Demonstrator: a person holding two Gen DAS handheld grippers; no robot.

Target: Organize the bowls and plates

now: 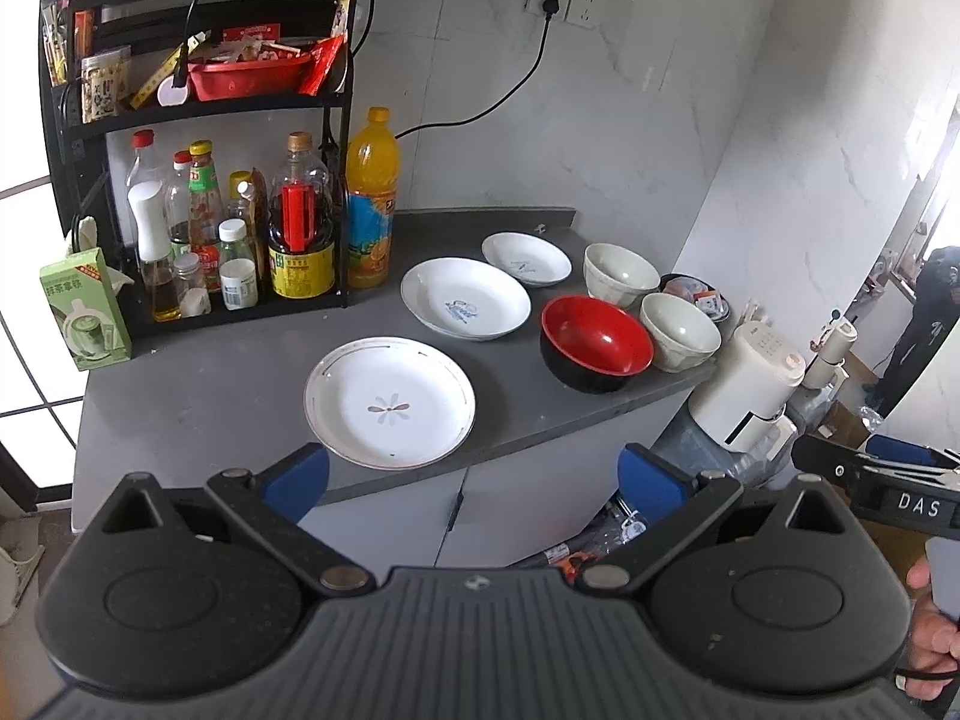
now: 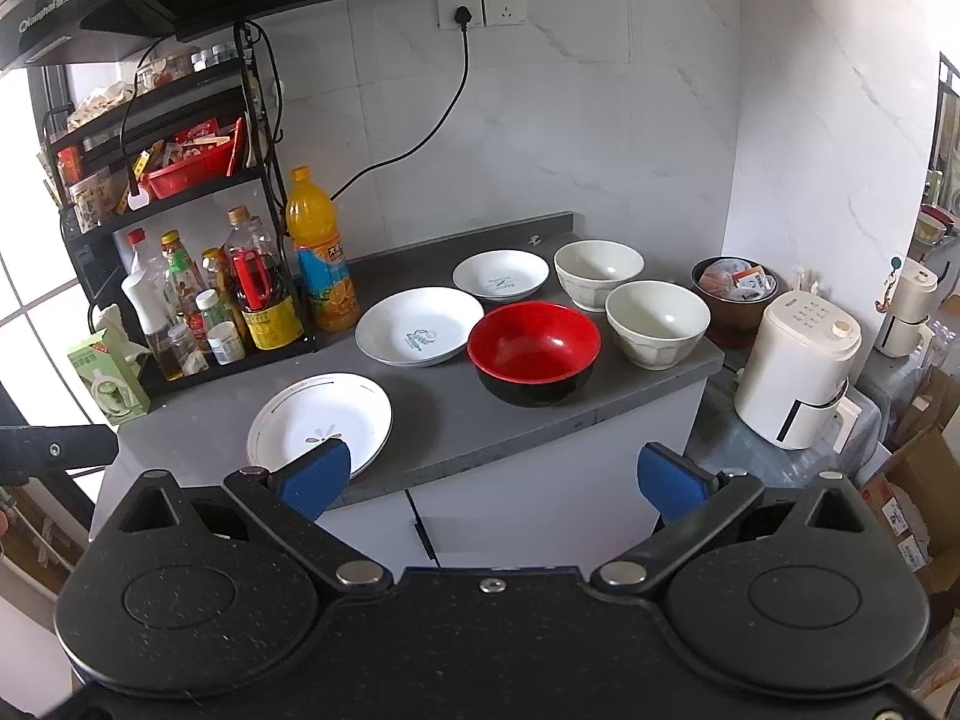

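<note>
Short of grey tabletop point(image 1: 228, 372) edge, left tongs point(image 1: 474, 480) and right tongs point(image 2: 492, 480) hang spread wide, empty.

Nearest: white flower-print plate point(image 1: 390, 402), close to front edge; careless nudge likely tips it off. Behind it, white blue-logo plate point(image 1: 465, 299), smaller white plate point(image 1: 526, 258). Glossy red-and-black bowl point(image 2: 534, 354) just beside two cream ceramic bowls point(image 2: 657, 321); wide jaws could knock neighbour, smooth rim may slip.

Right view alone: brown tub of packets point(image 2: 735, 294) whole. Left view alone: hand point(image 1: 936, 630) on other handle.
</note>
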